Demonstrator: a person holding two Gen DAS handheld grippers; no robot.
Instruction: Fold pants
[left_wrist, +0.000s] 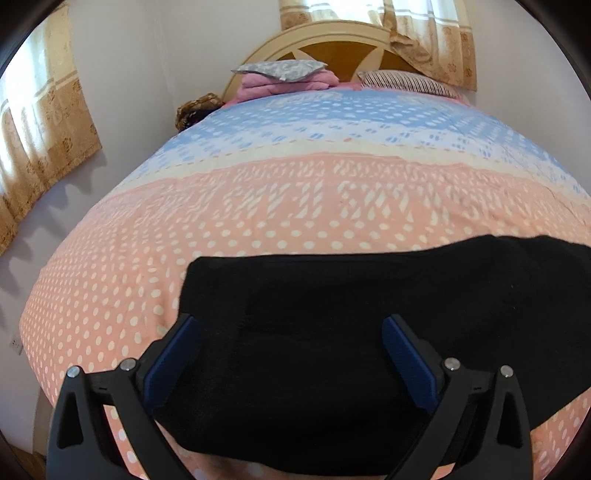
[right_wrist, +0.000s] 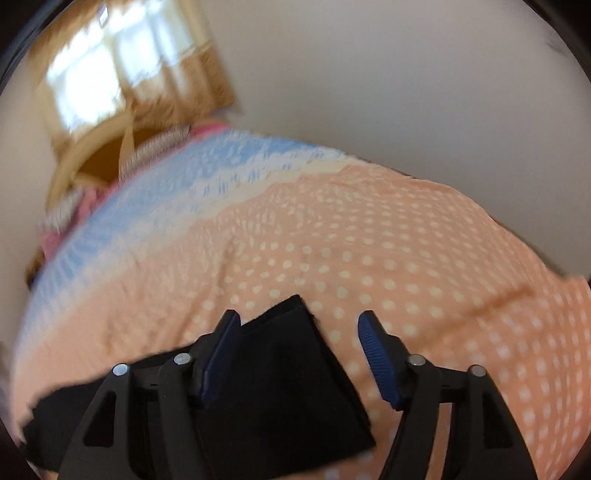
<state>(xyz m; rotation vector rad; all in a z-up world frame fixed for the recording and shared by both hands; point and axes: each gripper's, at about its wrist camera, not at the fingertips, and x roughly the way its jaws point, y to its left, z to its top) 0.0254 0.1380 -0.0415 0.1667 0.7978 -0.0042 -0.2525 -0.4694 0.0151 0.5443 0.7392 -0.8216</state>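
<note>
Black pants (left_wrist: 369, 291) lie flat on the bed's pink dotted cover (left_wrist: 258, 221), stretching from the middle off to the right. My left gripper (left_wrist: 290, 328) hovers over their left part with its blue pads (left_wrist: 173, 354) spread wide and nothing pressed between them. In the right wrist view, a folded end of the pants (right_wrist: 280, 387) lies on the cover (right_wrist: 424, 266) below my right gripper (right_wrist: 297, 321). Its jaws stand apart. The left pad (right_wrist: 219, 354) is next to the cloth edge and the right pad (right_wrist: 376, 358) is clear of it. This view is blurred.
At the head of the bed are a grey pillow (left_wrist: 280, 69) on folded pink bedding, a striped pillow (left_wrist: 406, 83) and a wooden headboard (left_wrist: 332, 40). Curtains (left_wrist: 40, 122) hang on the left wall, and the bed's left edge drops beside that wall.
</note>
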